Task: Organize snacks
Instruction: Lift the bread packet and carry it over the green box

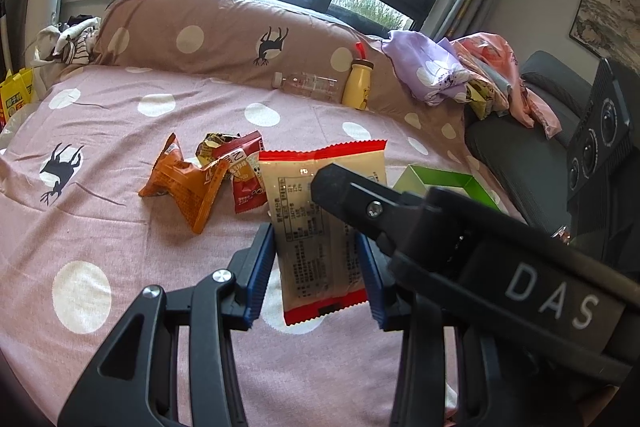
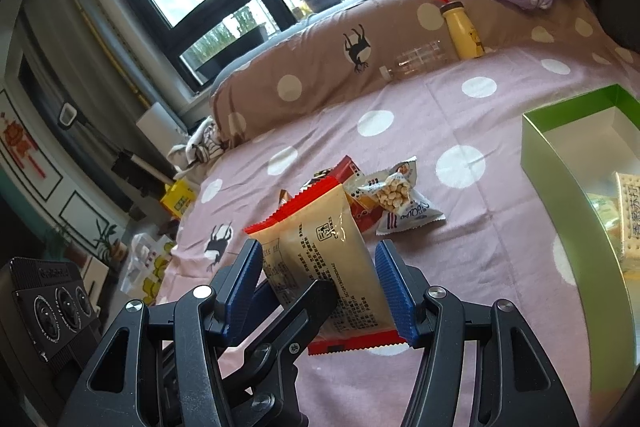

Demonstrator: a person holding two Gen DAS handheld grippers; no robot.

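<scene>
The beige snack packet (image 1: 320, 227) with red crimped ends is held above the bed (image 1: 120, 227), between both tools at once. The left hand-held gripper (image 1: 316, 267) pinches the packet across its width near the lower red seal; its blue pads (image 1: 260, 267) press on both long edges. In the right wrist view, the right hand-held gripper (image 2: 320, 291) brackets the same packet (image 2: 320, 259). Its right pad sits against the packet edge, while the left pad appears just beside the other edge. Whether it presses firmly cannot be told, because a finger of the other tool crosses in front.

Judged from this arrangement, the double hold is a handover — the packet passes from the left tool toward the right, which is the side nearer the green box (image 2: 560, 163). That box lies open on the bed to the right, with cracker packs (image 2: 630, 219) already inside, so it is likely the destination.

The unsorted snacks remain in a loose pile just beyond the packet: an orange wrapper (image 1: 188, 187), a red packet (image 1: 246, 179) and a clear bag of small puffs (image 2: 392, 191). A yellow bottle (image 1: 358, 83) and a clear bottle (image 1: 308, 85) lie against the pillow (image 1: 200, 35), well apart from the work.
</scene>
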